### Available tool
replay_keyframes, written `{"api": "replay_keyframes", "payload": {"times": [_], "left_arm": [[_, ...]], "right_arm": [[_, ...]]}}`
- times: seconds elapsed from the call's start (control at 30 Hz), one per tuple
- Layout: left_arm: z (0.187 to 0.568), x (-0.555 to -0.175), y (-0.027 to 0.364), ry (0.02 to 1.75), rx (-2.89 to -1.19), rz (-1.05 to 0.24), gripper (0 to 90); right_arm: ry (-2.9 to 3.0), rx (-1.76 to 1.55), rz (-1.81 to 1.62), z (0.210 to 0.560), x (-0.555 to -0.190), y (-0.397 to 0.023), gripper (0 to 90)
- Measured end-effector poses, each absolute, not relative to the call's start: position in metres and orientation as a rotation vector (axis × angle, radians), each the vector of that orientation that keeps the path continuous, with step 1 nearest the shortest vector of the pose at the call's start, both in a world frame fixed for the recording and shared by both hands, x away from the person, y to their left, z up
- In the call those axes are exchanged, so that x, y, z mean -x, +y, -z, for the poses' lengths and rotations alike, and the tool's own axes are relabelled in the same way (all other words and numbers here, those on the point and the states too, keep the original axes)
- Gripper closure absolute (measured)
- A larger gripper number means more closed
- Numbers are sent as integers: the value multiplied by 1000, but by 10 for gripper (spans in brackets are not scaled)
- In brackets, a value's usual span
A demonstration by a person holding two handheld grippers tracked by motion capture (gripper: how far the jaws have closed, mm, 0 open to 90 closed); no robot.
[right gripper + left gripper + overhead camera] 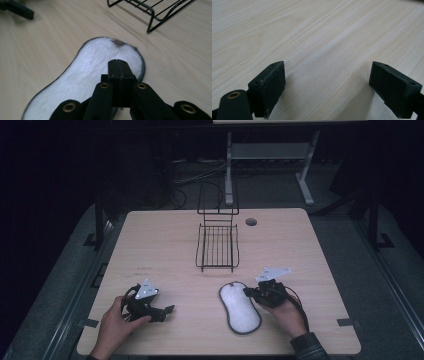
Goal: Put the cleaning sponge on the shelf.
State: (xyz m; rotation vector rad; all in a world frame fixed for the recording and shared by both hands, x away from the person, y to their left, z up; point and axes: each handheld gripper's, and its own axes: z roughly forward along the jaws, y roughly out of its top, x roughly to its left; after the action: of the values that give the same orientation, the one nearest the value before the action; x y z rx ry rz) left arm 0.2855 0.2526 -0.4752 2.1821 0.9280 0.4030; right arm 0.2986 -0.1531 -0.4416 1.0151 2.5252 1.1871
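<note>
The right gripper (117, 65), jaws pressed together with nothing between them, hovers over the near-right edge of the white pad (240, 307). The pad lies flat on the bench (165, 245), front of centre, its long axis running near to far. It is peanut-shaped, fuzzy white with a dark border. The left gripper (327, 87) rests well to its left, jaws wide apart. The black wire rack (218, 245) stands beyond.
</note>
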Motion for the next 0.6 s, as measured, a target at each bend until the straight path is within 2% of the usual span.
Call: {"api": "replay_keyframes", "payload": {"times": [0.33,0.6], "left_arm": [[475,-286,253,925,-2184,-404,127],[475,-286,253,926,-2184,-404,127]], "right_arm": [[2570,-975,-1222,444,-256,-156,894],[2627,-955,-1190,451,-236,-150,893]]}}
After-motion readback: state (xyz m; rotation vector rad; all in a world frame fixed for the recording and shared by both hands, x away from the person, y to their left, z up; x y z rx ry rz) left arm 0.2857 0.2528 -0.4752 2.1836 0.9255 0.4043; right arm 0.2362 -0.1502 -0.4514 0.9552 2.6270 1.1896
